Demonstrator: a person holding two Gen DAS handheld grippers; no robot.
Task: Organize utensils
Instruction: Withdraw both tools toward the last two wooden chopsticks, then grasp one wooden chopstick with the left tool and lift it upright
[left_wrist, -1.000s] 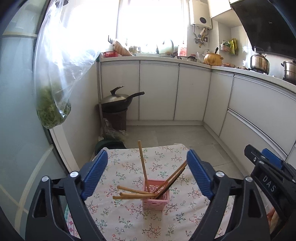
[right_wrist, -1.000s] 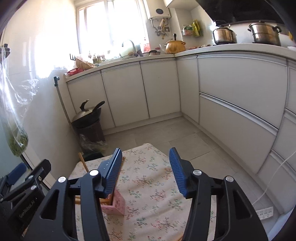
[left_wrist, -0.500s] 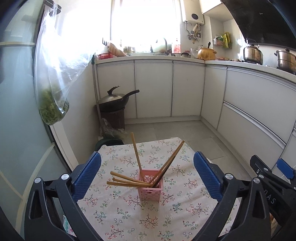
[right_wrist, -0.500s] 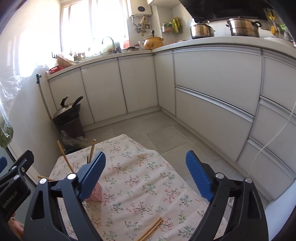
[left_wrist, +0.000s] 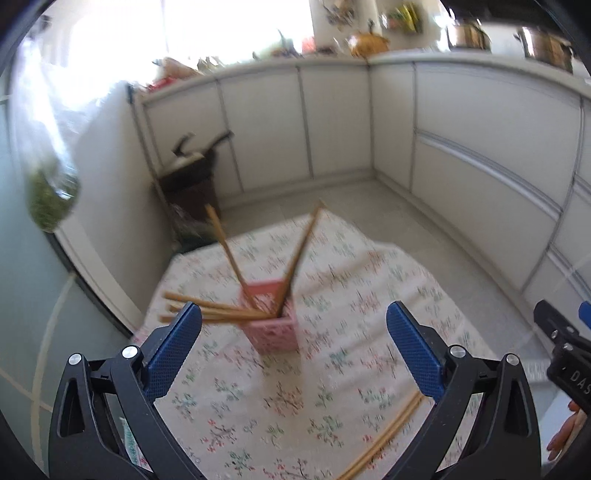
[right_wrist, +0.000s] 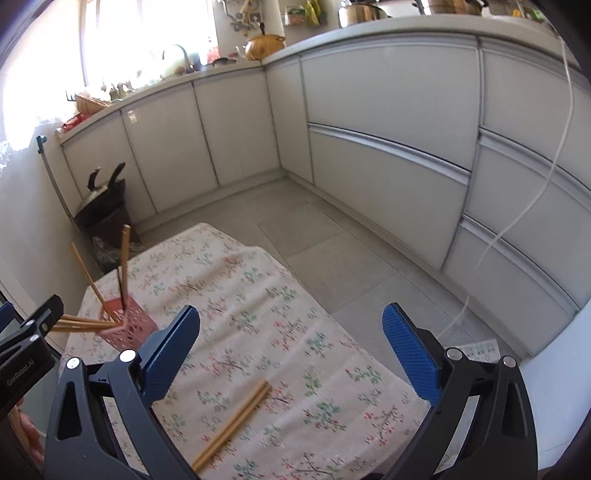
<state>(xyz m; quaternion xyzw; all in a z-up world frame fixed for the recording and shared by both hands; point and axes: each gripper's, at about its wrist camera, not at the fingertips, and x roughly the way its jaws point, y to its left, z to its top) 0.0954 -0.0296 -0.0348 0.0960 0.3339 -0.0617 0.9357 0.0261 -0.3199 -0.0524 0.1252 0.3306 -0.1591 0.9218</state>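
A pink perforated holder stands on the floral tablecloth with several wooden chopsticks splayed in it, some upright, some leaning out to the left. My left gripper hovers open just before it, nothing between the pads. A loose pair of chopsticks lies on the cloth, below and between the fingers of my right gripper. Its jaws are opening wide and hold nothing. In the right wrist view the holder sits at the far left. The same pair shows at the left wrist view's lower right.
A wok on a dark bin stands on the floor beyond the table's far left corner. White cabinets line the room. A bag of greens hangs at left. A white cable and power strip lie right.
Both grippers have sunk and tipped down toward the table. The right jaws have spread much wider, the left slightly. The loose pair of chopsticks has come into both views.
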